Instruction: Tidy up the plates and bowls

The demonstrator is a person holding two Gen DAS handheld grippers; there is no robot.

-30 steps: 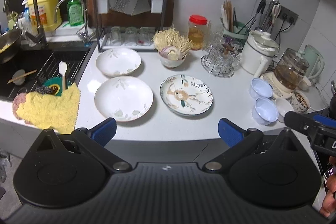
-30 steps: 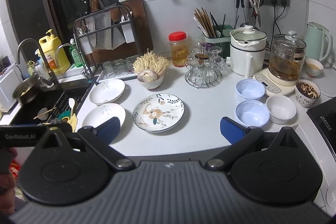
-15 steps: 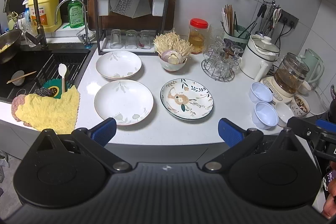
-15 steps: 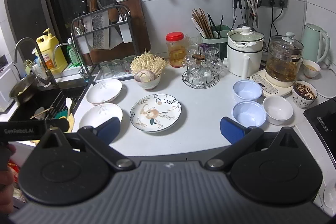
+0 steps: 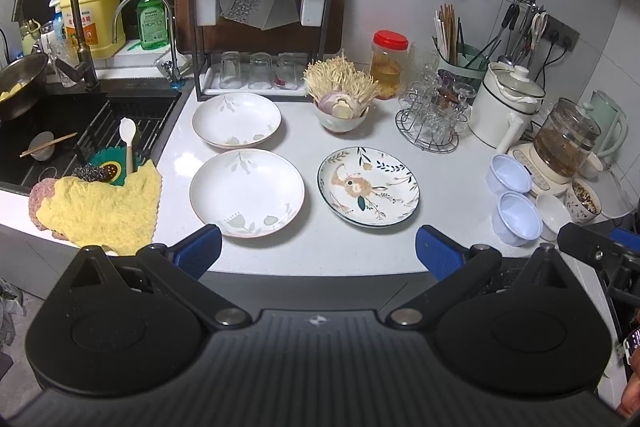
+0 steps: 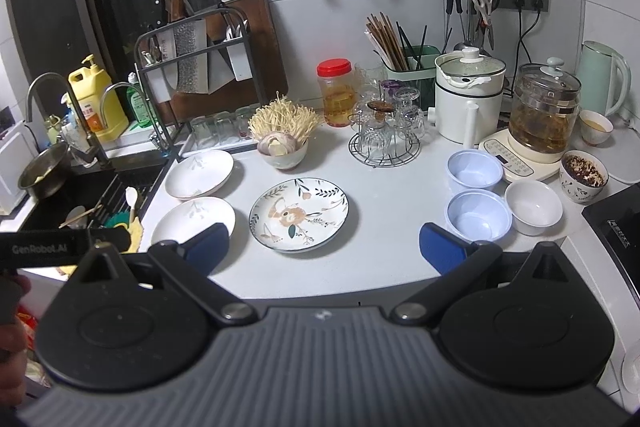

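Two white leaf-print plates, a near one (image 5: pixel 247 191) (image 6: pixel 194 220) and a far one (image 5: pixel 237 119) (image 6: pixel 199 173), lie on the white counter (image 5: pixel 440 179) by the sink. A floral plate (image 5: pixel 368 185) (image 6: pixel 298 213) lies to their right. Two pale blue bowls (image 5: pixel 509 173) (image 5: pixel 518 217) (image 6: pixel 474 171) (image 6: pixel 478 215) and a small white bowl (image 5: pixel 553 216) (image 6: pixel 533 207) sit at the right. My left gripper (image 5: pixel 319 251) and right gripper (image 6: pixel 324 247) are both open and empty, held before the counter's front edge, apart from all dishes.
The sink (image 5: pixel 60 131) with a yellow cloth (image 5: pixel 100 209) is at the left. A knife rack (image 5: pixel 260 15), mushroom bowl (image 5: pixel 341 107), jar (image 5: pixel 389 65), glass rack (image 5: pixel 430 119), white pot (image 5: pixel 508 107), glass kettle (image 6: pixel 544 111) and a filled cup (image 6: pixel 583 177) line the back and right.
Both grippers have drawn back and risen slightly, so the counter looks a little farther. Nothing on the counter has moved.
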